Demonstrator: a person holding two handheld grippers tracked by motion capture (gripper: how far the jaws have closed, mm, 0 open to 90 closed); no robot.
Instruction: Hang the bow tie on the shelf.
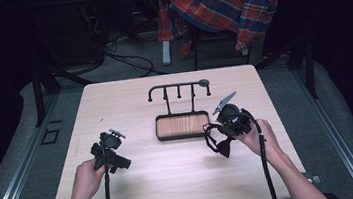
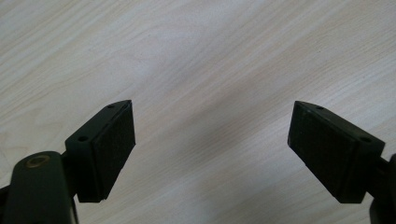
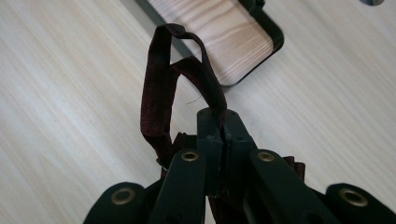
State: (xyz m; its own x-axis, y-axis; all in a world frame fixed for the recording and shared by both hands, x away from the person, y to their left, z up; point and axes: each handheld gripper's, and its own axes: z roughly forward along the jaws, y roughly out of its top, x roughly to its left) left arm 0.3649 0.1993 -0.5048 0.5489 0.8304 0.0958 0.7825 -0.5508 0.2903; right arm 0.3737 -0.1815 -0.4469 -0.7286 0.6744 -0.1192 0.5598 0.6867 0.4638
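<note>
Strap (image 3: 159,88) is pinched in the clenched right gripper (image 3: 223,122), loop kept free, likely for the rack (image 1: 178,90); left gripper (image 2: 211,123) is held released.

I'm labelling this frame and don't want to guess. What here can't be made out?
- Dark strap: its lower end is hidden behind the right tool in the right gripper view, and it is too small in the high view to identify.
- Rack hooks: too small in the high view.
- Plaid cloth: cut off by the top edge.
</note>
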